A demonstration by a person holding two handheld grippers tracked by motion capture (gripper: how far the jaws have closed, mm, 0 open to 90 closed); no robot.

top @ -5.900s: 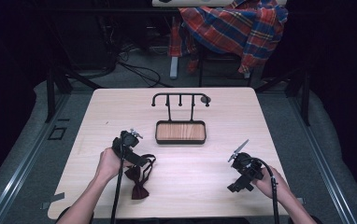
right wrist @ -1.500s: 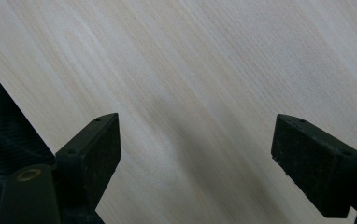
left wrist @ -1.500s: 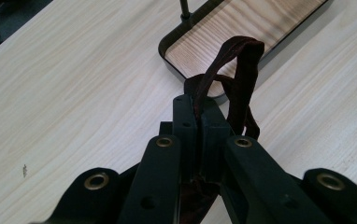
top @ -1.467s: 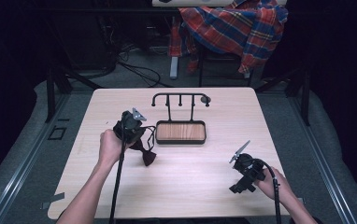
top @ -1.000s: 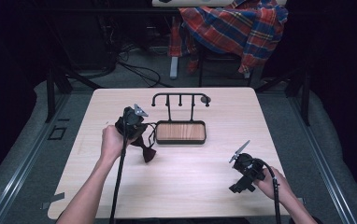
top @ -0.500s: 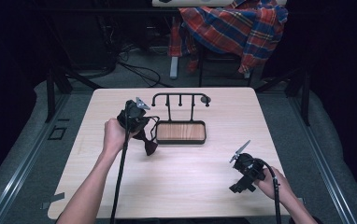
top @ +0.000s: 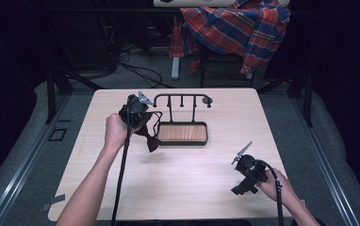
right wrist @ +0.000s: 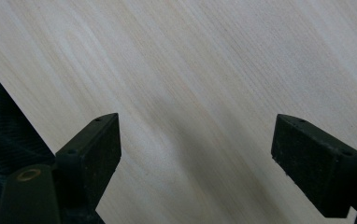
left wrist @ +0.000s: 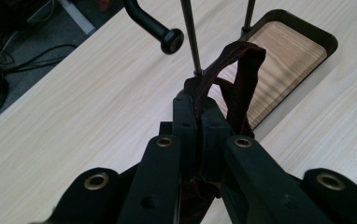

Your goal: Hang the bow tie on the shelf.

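Beside the rack (top: 182, 100), left hand-held gripper (left wrist: 196, 116) clamped on dark red bow tie (left wrist: 235, 77), right hand-held gripper (right wrist: 195, 149) wide apart, empty

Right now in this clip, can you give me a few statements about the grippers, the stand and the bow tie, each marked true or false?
1. The left gripper is shut on a dark red bow tie. True.
2. The right gripper holds a strap. False: it is open, over bare table.
3. The bow tie lies flat in the tray. False: it hangs from the left gripper beside the stand.
4. A plaid shirt hangs behind the table. True.
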